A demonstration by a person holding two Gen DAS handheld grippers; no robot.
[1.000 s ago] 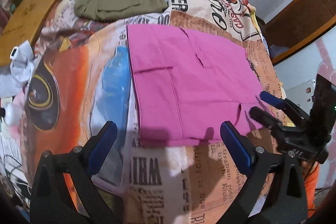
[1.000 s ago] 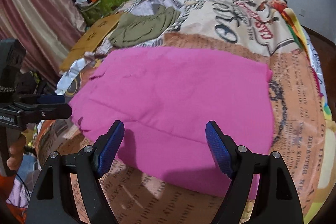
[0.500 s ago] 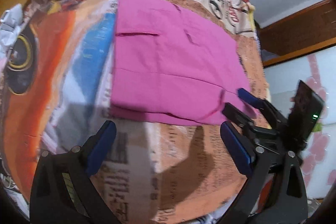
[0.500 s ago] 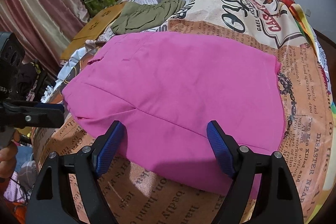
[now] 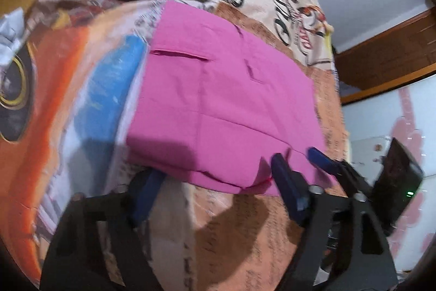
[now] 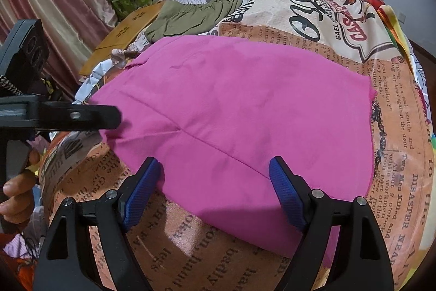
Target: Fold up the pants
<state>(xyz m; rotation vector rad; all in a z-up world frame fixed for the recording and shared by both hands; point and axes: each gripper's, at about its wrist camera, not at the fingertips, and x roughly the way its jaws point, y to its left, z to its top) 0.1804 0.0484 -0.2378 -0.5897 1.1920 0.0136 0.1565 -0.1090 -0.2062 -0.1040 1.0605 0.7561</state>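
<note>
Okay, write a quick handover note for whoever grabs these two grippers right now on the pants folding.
Left gripper: open, empty, at the near-left corner of the pink pants, fingers straddling the near edge.
Right gripper: open, empty, astride the near edge further right; nothing pinched.
Pants: lying flat as a rough rectangle on the newspaper-print bedspread, apparently already folded at least once, with layered edges at the near-left corner.
Olive garment: folded beyond the pants, apart from them.
Left to do: probably close both grippers on the near edge and fold it over towards the far edge, then smooth it.
</note>
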